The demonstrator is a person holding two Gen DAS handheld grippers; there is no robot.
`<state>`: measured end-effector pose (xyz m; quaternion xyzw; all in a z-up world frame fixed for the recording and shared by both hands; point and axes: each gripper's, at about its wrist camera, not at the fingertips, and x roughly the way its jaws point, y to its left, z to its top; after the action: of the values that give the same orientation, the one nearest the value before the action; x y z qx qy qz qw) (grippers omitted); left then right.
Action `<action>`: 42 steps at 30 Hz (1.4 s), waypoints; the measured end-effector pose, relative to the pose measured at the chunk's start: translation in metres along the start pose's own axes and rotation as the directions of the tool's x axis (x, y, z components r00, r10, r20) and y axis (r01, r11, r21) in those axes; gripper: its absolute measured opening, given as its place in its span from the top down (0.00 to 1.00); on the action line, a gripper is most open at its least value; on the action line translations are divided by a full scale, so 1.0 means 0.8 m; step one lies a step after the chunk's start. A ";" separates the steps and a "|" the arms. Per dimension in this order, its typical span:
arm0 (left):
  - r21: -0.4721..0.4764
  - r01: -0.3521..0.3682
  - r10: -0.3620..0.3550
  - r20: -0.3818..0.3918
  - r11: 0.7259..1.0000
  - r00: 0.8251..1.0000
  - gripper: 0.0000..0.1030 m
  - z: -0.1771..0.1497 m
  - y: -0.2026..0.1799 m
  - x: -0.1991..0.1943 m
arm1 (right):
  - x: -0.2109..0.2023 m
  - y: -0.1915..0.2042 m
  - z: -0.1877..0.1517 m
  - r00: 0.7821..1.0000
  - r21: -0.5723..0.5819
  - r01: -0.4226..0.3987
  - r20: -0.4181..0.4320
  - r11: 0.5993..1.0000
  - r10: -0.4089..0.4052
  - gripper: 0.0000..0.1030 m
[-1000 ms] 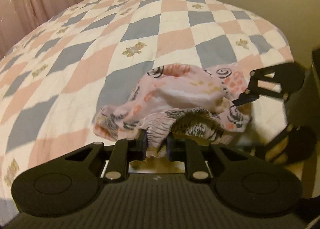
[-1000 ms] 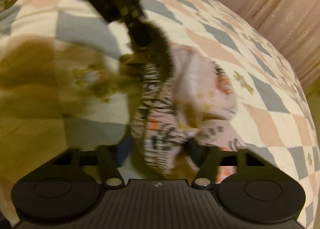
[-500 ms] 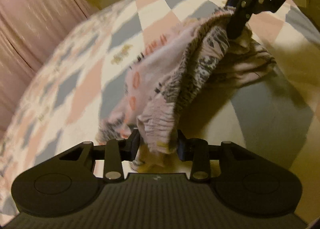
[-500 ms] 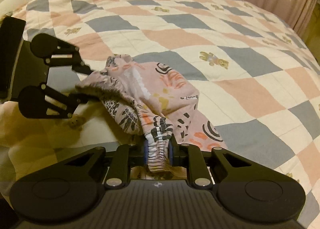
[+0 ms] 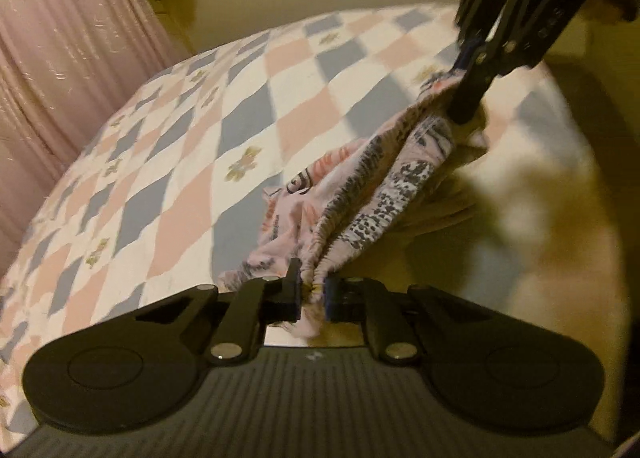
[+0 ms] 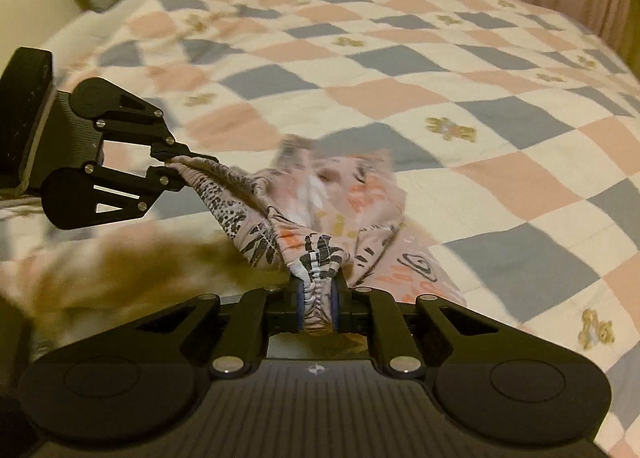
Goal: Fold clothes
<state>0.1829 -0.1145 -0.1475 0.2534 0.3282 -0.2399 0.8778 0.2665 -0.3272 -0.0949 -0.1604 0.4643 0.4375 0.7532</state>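
We are holding a small pink patterned garment [image 6: 352, 209] by its elasticated waistband, one end in each gripper, above the checked quilt [image 6: 440, 69]. Our left gripper [image 5: 312, 294] is clenched on one gathered end of the band, and our right gripper [image 6: 317, 306] is clamped on the other end. The band is running taut between the two grips, so the garment's long axis is lying along the line from one gripper to the other. The rest of the cloth is sagging from that line towards the quilt, with its lower part bunched and seemingly resting on the quilt. Both grips are sitting right on the waistband, so neither hand is nearer than the other. We judge that the coming move turns on keeping this band stretched while the hanging cloth is laid flat; the garment is not folded now.
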 end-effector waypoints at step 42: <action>-0.475 -0.059 -0.123 -0.342 0.878 0.932 0.59 -0.034 0.108 0.195 | 0.163 0.019 -0.049 0.989 -0.042 0.133 -0.054 0.990 -0.135 0.50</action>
<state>0.3258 -0.0728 -0.2492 0.0635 0.5374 -0.1155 0.8330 0.2565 -0.2772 -0.2220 -0.2180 0.4652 0.3899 0.7643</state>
